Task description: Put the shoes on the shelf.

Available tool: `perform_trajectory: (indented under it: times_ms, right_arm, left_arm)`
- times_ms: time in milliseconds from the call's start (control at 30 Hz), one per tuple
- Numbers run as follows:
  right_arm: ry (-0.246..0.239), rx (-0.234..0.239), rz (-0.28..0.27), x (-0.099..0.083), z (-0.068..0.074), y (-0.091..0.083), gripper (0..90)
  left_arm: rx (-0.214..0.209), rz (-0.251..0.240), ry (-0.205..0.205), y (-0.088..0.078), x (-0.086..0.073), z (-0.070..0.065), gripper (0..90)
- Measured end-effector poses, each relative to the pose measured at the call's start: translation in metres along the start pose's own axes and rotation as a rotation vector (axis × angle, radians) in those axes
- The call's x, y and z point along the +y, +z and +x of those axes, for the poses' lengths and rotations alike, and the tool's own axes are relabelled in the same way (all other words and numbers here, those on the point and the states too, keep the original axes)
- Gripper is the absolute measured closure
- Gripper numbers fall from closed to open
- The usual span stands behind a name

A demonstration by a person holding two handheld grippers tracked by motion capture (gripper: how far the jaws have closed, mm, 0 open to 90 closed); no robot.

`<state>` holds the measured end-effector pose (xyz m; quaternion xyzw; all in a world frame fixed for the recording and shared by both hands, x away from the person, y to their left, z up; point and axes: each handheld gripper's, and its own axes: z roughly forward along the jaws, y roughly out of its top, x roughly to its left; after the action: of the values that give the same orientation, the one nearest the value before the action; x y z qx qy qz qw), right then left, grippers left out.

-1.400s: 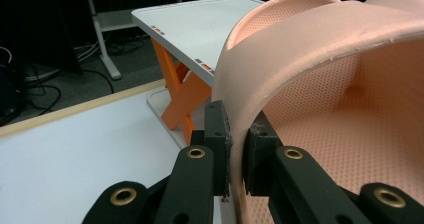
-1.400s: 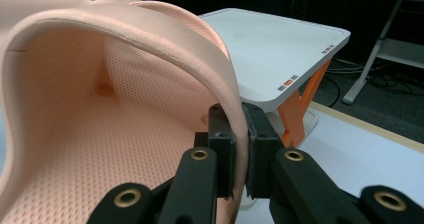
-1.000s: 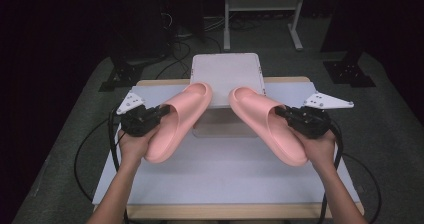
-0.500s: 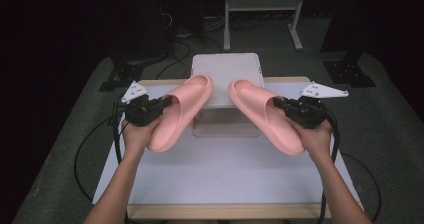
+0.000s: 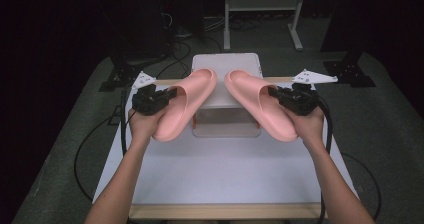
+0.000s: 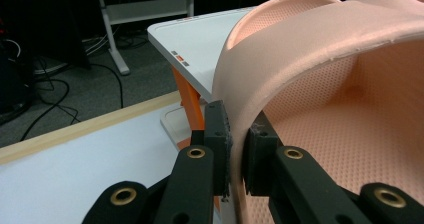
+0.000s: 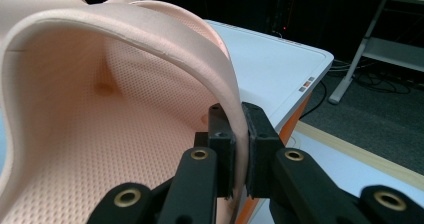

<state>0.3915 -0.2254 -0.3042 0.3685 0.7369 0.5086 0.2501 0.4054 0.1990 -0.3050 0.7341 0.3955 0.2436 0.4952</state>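
each slipper's (image 6: 320, 84) strap edge sits pinched between closed jaws.

No words, brands or numbers can be read. Small grey and orange marks are seen on the white stand (image 6: 200, 49), perhaps labels, too small to make out.

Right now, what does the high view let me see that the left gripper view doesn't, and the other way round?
The high view alone gives the whole scene: both pink slippers held up over the table, the right slipper in the right tool, and the person's forearms. The left gripper view alone gives the close detail: the pads pinching the slipper's strap edge, and its dotted inner texture. Both share the left slipper, the left tool and the white stand with orange legs.
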Motion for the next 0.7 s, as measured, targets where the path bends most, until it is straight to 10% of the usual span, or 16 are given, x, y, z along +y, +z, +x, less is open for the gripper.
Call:
perform_trajectory:
  times_ms: [700]
  right_arm:
    - [0.016,-0.039,0.023,0.015,-0.011,0.031,83.9]
  left_arm:
    - [0.028,0.004,-0.024,0.023,0.021,0.014,83.2]
